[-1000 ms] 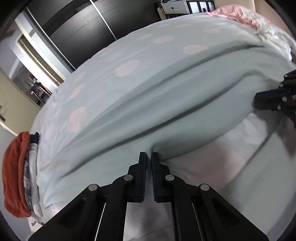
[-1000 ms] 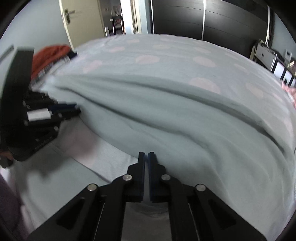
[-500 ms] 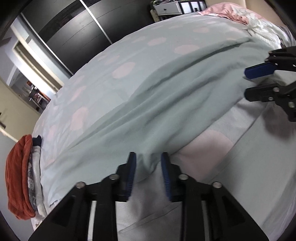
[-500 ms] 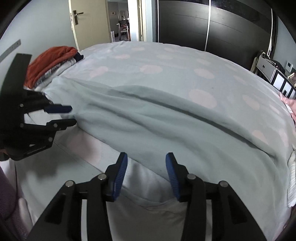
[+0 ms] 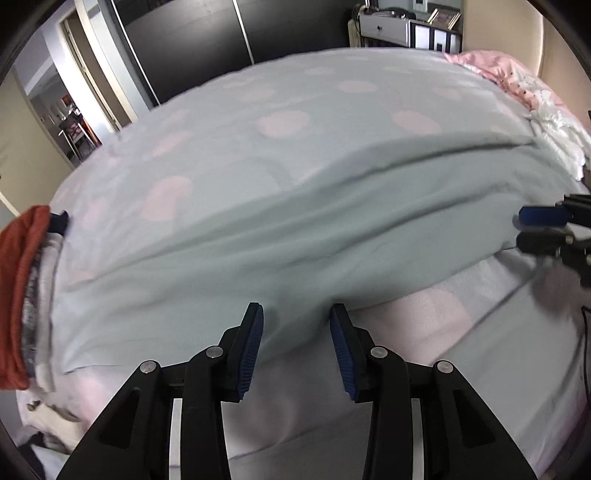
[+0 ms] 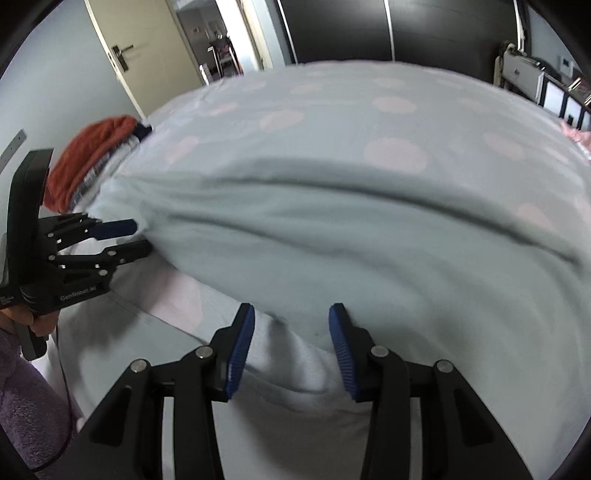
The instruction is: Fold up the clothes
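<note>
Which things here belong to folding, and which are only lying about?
For the job:
- pale green garment
- left hand-held gripper, opening
- right hand-held gripper, closing slightly
- stack of folded clothes

Lying about:
- pink bedding
- spotted bedcover

One marking is legible: the white lettering "GenRobot.AI" printed on the black body of the left gripper [image 6: 142, 238], low on its side face, as seen in the right wrist view. The last characters are slightly blurred, so that reading of the ending is less certain. No other text, label, number or sign can be read in either view; the small items on the shelf unit [image 5: 406, 27] in the background are too small to make out.
</note>
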Action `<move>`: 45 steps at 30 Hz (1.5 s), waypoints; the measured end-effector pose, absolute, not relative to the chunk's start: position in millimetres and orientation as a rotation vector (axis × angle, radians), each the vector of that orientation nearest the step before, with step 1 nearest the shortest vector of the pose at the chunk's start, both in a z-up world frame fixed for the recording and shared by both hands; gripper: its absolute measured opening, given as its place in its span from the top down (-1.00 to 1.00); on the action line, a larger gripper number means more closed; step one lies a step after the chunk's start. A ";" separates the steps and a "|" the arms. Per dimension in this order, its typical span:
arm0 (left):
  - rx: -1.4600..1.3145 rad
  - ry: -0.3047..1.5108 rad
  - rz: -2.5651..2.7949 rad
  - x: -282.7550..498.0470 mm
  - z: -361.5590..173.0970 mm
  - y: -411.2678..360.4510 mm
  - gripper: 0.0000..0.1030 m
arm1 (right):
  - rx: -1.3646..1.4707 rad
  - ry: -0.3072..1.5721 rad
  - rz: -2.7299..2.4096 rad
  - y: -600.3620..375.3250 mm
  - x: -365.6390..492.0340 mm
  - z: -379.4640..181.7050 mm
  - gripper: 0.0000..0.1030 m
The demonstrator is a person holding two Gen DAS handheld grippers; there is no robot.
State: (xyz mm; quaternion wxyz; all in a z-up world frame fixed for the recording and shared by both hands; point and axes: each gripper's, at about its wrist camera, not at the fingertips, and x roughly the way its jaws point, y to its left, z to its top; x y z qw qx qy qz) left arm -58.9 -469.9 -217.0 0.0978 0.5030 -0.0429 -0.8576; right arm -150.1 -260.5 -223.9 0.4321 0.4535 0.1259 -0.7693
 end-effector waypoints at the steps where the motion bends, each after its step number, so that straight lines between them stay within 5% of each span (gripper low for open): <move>1: 1.485 -0.151 -2.531 -52.4 -209.3 -474.0 0.23 | 1.118 0.308 -1.931 -256.0 -148.6 -217.8 0.22; 8: 1.429 -0.407 -2.345 20.6 -141.5 -523.4 0.23 | 1.172 0.172 -2.030 -206.2 -143.5 -198.1 0.22; 20: 1.246 -0.490 -2.105 174.1 -42.4 -588.0 0.23 | 1.203 0.016 -2.088 -150.9 -110.7 -182.6 0.22; 34: 1.618 -0.973 -2.041 222.1 -194.8 -537.7 0.23 | 1.223 0.093 -1.972 -142.3 -94.7 -148.5 0.18; 45: 1.615 -1.034 -2.025 190.7 -250.8 -542.4 0.23 | 1.361 0.523 -2.014 -102.7 -127.7 -104.9 0.18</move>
